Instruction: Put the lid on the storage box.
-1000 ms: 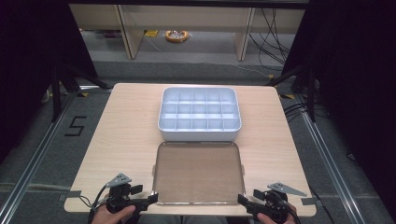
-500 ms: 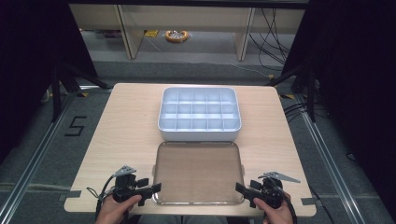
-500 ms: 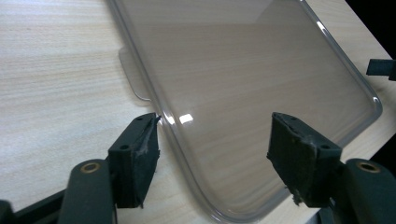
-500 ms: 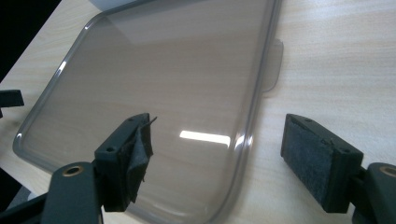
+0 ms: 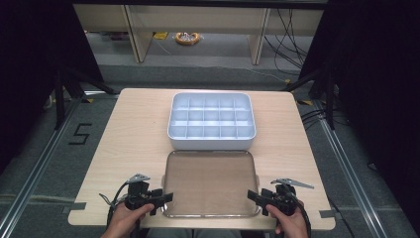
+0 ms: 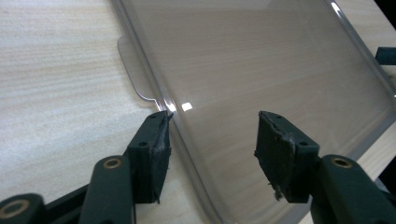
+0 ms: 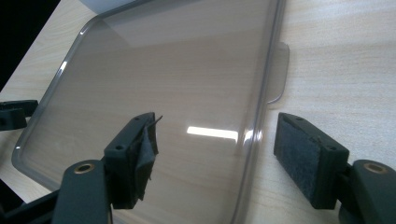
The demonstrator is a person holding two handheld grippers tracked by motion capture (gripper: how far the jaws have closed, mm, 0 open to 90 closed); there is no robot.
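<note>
clear plastic lid [image 5: 210,183] lies flat at the near edge of the wooden table [image 5: 133,129], right in front of the white divided box [image 5: 212,120]. left gripper [image 5: 159,197] and right gripper [image 5: 256,197] each straddle a side rim, jaws closing in just now but not pinching it yet.

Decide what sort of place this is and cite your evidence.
Probably a lab test station: a bare pale wooden table on grey floor, loose black cables behind it, and a number marked in black tape on the floor.
</note>
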